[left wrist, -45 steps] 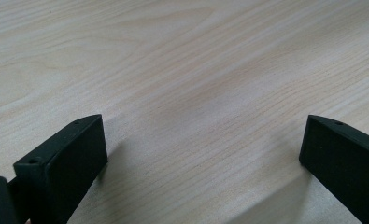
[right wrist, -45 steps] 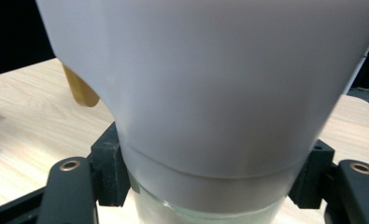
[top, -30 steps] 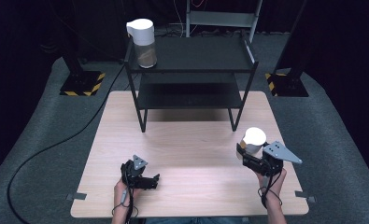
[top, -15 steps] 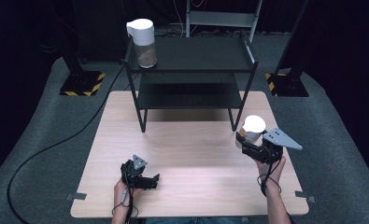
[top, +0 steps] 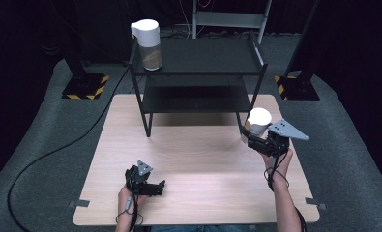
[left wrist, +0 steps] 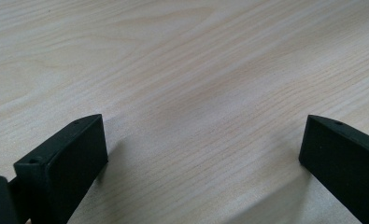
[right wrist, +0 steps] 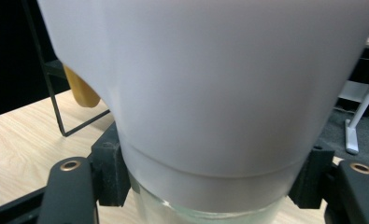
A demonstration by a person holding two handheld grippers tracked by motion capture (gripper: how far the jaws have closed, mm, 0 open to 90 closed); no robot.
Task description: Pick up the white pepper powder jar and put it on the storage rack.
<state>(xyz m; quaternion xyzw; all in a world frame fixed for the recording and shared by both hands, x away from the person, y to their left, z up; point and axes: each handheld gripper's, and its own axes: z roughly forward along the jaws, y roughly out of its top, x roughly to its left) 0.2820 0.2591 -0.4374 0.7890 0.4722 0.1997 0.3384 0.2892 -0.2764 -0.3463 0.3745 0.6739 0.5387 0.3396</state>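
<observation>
- Risk, as I judge it: the white-lidded jar (top: 257, 124) is clamped by the right gripper (top: 262, 140) just under its wide lid, on the clear glass. If the glass is smooth, the jar could slide down between the pads or tilt under its heavy top.
- Risk: the jar hangs close to the near right leg of the black shelf rack (top: 198, 72); a careless swing could knock lid against frame and loosen the hold.
- Right gripper: jaws narrow, pressed on the jar from both sides; in the right gripper view the lid (right wrist: 210, 84) looms above them and the glass (right wrist: 182, 212) sits between the pads.
- Jar is off the wooden table (top: 198, 159), near its far right part.
- Left gripper (top: 147, 182): jaws wide, nothing between them, low over the near left of the table, well apart from the jar.
- A second similar jar (top: 147, 43) stands on the rack's top shelf, left corner.
</observation>
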